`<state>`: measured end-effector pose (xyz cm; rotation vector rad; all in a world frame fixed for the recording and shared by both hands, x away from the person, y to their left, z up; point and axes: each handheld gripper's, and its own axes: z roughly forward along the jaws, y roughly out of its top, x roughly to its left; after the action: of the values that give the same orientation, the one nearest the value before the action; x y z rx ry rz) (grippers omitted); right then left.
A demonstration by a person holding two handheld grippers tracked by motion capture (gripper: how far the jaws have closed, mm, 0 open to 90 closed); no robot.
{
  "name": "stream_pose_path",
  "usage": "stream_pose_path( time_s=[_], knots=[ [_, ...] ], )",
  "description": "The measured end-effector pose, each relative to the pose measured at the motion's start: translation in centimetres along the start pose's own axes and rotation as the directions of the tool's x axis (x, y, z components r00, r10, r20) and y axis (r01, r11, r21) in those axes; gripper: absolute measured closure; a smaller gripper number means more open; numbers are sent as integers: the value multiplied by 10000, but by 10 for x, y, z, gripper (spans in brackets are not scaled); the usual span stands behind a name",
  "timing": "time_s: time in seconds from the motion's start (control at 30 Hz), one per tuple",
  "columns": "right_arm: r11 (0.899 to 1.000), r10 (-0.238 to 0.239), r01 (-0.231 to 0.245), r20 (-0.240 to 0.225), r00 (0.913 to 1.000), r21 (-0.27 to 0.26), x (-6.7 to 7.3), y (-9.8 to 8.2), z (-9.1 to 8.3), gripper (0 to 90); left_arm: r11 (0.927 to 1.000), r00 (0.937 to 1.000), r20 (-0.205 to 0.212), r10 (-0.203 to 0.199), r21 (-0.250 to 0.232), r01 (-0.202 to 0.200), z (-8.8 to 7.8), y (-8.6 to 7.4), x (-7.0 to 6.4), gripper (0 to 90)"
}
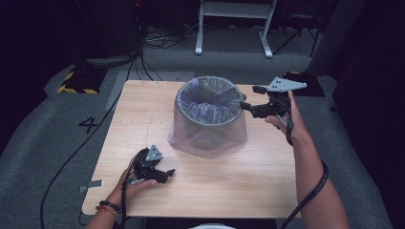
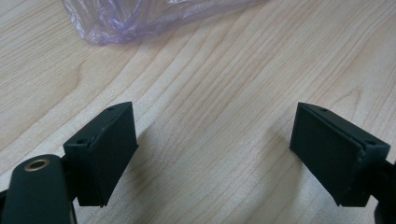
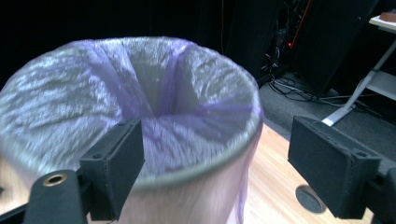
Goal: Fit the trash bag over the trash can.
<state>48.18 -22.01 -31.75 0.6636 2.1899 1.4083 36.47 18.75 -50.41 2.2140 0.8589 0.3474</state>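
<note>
Thin purple bag [image 1: 206, 125] over bin [image 1: 210, 119] mid-table looks light, floppy, slippery, so pinch at rim fold; right gripper [image 1: 244, 101] beside rim & left gripper [image 1: 168, 171] on table both wide open, empty.

A light wooden table [image 1: 143, 124] is seen standing on grey carpeted floor [image 1: 43, 143], its grain running across the top. A round bin [image 1: 210, 114] lined with a pale purple plastic bag [image 1: 205, 136] is set on the far middle of the tabletop, the bag's loose skirt spread onto the wood. The left gripper [image 1: 165, 174] is rested on the near left part.
</note>
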Motion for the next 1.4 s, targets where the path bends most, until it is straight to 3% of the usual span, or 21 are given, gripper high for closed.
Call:
stream_pose_path(
  time_s=[0.2,0.43,0.97,1.2,1.4],
  knots=[
    [9995,-206,205,17,9998,248,4,10,13,188,10000,10000,-2,0,0,0,0,0,0,143],
    [9958,-510,529,-274,9983,740,14,20,34,193,10000,10000,-1,2,3,-2,0,0,0,143],
    [9882,-507,599,-681,9964,1412,22,29,68,229,10000,10000,1,-1,0,1,0,0,0,143],
    [9816,-628,769,-850,9944,1748,25,30,78,262,10000,10000,1,-5,-1,5,0,0,0,143],
    [9684,-687,921,-1073,9919,2316,29,30,89,273,10000,10000,1,-3,-1,3,0,0,0,143]
  ],
)
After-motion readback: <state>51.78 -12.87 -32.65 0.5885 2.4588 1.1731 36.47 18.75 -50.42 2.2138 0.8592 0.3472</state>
